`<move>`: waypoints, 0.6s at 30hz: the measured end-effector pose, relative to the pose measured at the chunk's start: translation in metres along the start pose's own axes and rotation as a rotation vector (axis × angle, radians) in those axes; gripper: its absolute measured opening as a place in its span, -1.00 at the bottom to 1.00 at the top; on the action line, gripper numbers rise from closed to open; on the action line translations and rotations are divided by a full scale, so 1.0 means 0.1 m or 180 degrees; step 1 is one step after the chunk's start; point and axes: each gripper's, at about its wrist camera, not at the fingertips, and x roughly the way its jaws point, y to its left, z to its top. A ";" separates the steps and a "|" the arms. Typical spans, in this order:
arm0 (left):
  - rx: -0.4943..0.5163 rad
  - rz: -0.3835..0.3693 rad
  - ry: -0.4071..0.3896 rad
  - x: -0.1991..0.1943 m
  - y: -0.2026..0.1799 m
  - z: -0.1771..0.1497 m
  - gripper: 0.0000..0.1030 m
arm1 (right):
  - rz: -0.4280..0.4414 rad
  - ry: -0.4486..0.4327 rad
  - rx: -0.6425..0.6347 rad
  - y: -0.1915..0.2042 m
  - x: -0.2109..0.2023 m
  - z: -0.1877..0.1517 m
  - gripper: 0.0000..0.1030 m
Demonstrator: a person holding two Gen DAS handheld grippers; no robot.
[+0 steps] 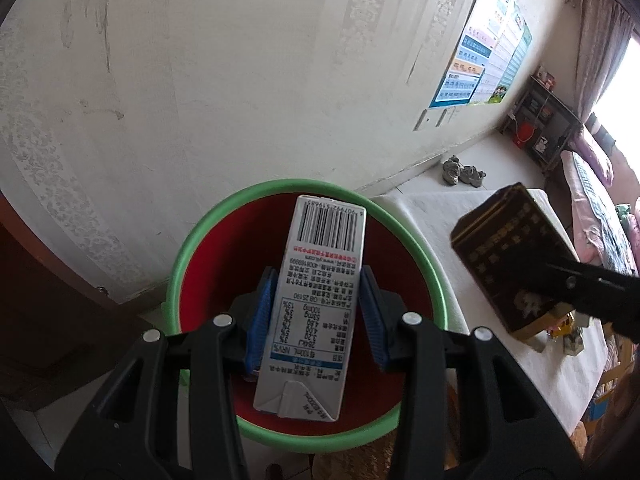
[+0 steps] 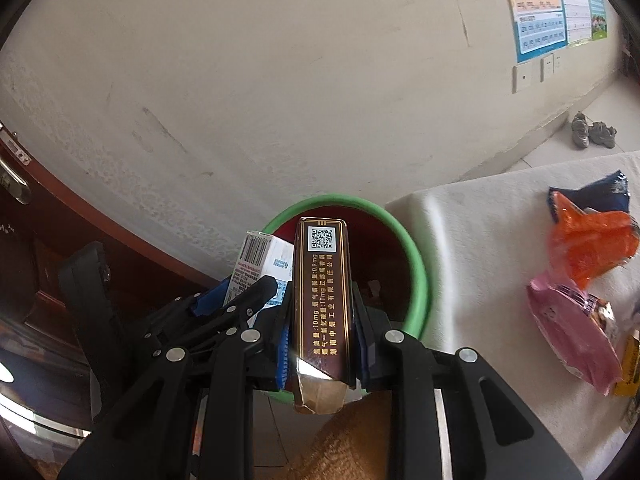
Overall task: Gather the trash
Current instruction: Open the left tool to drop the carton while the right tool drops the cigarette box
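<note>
My left gripper (image 1: 316, 312) pinches a white carton (image 1: 314, 304) across its narrow sides, blue pads (image 1: 260, 312) pressed on both flanks. The carton's long axis runs along the fingers, barcode end pointing away from me, folded end toward me. In the left view it sits framed inside the bin (image 1: 200, 236), green rim, red inside, so it looks to hang over the mouth.

My right gripper (image 2: 320, 320) is clamped tight on a dark brown box (image 2: 322, 300), gold print, QR end forward, long axis also along the fingers. From the right view the box lines up over the bin (image 2: 416, 264), but the left view shows the box (image 1: 516, 264) off to the right of the rim, above the white tabletop (image 1: 432, 216). So I judge the left hand is the nearer one; the carton can drop first, the box needs to come left a bit more.

Still on the table (image 2: 480, 216): an orange wrapper (image 2: 592, 244) and a pink wrapper (image 2: 572, 328), both well apart from the bin.
</note>
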 end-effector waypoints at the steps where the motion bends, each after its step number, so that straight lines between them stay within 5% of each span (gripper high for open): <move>1: -0.0007 0.0003 0.0002 0.00 0.01 0.00 -0.23 | -0.0009 0.0013 -0.0012 0.01 0.02 0.00 -0.53; 10: -0.0050 0.0076 0.0112 0.10 0.04 -0.06 -0.22 | -0.0053 0.0026 -0.0033 0.05 0.10 0.00 -0.49; 14: -0.0114 0.0137 0.0078 0.08 0.05 -0.06 0.20 | 0.0013 -0.0053 -0.0032 0.07 0.03 0.00 0.01; 18: -0.0100 0.0180 0.0059 0.04 0.04 -0.06 0.21 | -0.0016 -0.0142 -0.0074 0.06 -0.08 -0.01 0.04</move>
